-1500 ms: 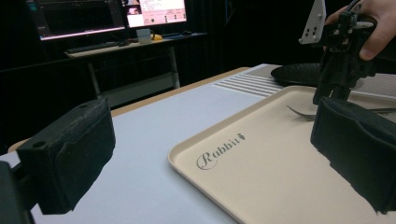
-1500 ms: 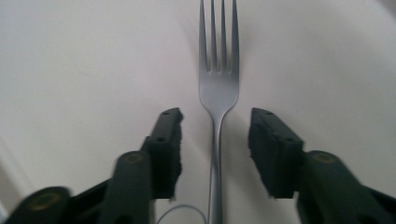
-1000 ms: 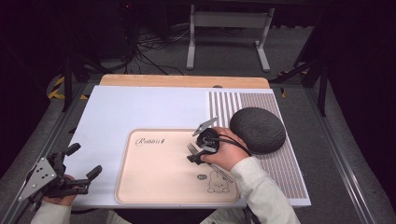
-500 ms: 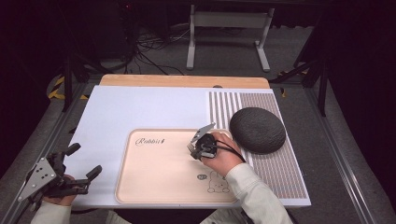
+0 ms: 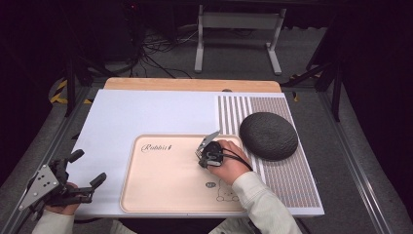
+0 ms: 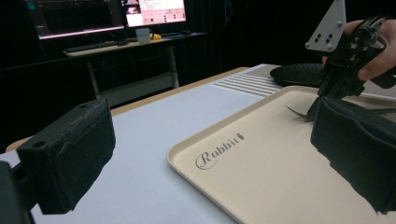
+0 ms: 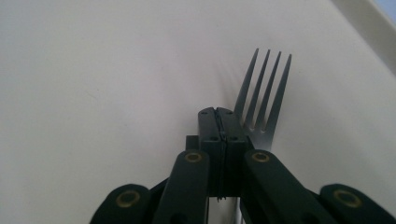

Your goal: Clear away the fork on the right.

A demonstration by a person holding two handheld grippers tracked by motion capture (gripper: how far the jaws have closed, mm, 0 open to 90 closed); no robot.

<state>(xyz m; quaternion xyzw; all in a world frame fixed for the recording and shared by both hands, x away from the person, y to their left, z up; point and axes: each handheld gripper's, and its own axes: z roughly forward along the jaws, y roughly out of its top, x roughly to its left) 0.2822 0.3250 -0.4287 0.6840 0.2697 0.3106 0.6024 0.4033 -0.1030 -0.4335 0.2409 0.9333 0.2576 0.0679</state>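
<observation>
tray (image 5: 160,195) on the mat (image 5: 146,112), round cushion (image 5: 268,135) right of it, fork (image 7: 264,100) on the tray

Smooth matt beige plastic tray (image 5: 160,185); dark metal fork (image 7: 264,100), dull sheen; rough woven dark round mat (image 5: 268,135); matt white counter (image 5: 146,114), wood edge.

overhead forward-down, two low tong-level views, tray (image 5: 160,185) shared

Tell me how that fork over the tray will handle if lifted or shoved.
The fork looks like thin dark metal, so probably stiff and light. Its smooth finish against the smooth tray suggests it would slide, not roll. Held by the shut right gripper near the tines, its handle may swing.
</observation>
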